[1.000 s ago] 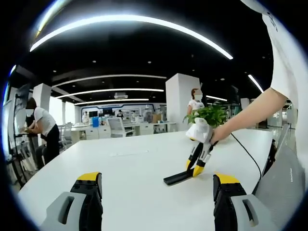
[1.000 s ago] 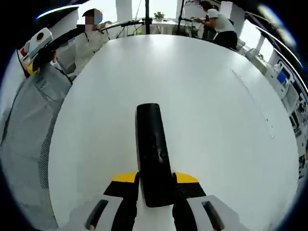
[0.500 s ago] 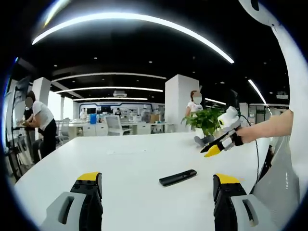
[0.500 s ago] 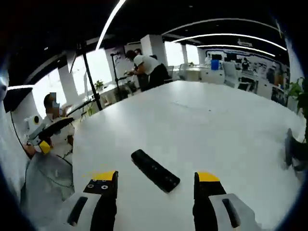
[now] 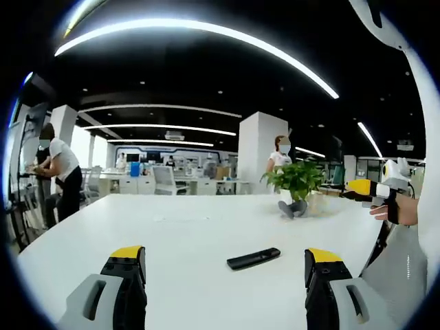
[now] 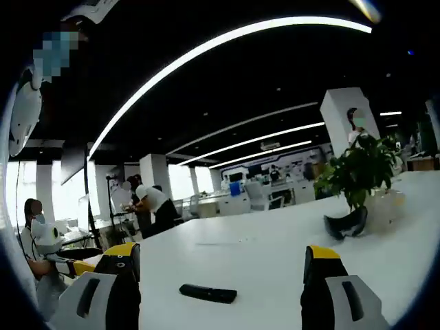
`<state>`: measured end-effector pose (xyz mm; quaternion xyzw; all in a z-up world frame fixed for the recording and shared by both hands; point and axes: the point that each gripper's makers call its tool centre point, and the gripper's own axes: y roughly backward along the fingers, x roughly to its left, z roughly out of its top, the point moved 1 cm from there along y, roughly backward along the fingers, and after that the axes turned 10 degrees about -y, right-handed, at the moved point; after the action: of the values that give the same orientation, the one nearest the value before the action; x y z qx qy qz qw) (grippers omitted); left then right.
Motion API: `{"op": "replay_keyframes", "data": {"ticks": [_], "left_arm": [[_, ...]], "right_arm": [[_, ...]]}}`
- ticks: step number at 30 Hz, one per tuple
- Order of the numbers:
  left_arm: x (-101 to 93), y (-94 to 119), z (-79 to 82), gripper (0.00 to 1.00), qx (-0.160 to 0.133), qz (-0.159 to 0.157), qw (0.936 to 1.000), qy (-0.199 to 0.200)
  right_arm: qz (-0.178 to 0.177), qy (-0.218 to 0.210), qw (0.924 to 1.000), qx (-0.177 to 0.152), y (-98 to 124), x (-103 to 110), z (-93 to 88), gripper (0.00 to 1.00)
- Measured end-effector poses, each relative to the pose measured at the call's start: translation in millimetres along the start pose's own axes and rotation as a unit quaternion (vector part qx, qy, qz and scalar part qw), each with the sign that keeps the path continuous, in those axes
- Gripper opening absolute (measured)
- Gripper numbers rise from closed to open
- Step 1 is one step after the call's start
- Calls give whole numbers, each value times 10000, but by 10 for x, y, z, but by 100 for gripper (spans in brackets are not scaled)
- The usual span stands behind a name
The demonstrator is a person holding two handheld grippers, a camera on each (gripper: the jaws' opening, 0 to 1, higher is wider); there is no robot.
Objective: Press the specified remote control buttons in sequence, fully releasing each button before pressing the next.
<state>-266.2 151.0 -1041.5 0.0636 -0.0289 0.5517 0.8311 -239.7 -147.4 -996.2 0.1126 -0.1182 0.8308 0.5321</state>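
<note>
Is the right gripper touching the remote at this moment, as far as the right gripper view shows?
No, the remote lies flat on the table, apart from the open right gripper.

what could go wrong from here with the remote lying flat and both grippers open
1. The remote lies loose and flat on the smooth white table; a jaw tip pressing off-centre may skid or spin it instead of working a button.
2. The right gripper is held level, well off the remote, so its next press needs fresh aiming at the small buttons.
</note>
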Motion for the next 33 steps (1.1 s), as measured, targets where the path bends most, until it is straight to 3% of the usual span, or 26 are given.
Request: {"op": "replay_keyframes", "data": {"ticks": [2,3,5,13,21,33], "left_arm": [[-5,6,44,100,-134,-24,9998,112],[-1,12,89,100,-266,-29,9994,225],[16,24,111,100,-353,-19,9989,318],[-21,13,95,100,-262,-87,9993,241],[-32,-9,36,100,-57,-114,9997,228],[-12,4,-13,100,97,-3,9999,123]], "right_arm": [[-153,161,9997,117,36,-15,-59,99],[-223,448,9987,26,28,-35,-29,99],[-239,464,9986,-90,15,-100,2,99],[-399,524,9972,354,52,-217,-120,97],[-448,596,9970,226,97,-219,-47,95],[66,509,9978,418,99,-25,-135,93]]}}
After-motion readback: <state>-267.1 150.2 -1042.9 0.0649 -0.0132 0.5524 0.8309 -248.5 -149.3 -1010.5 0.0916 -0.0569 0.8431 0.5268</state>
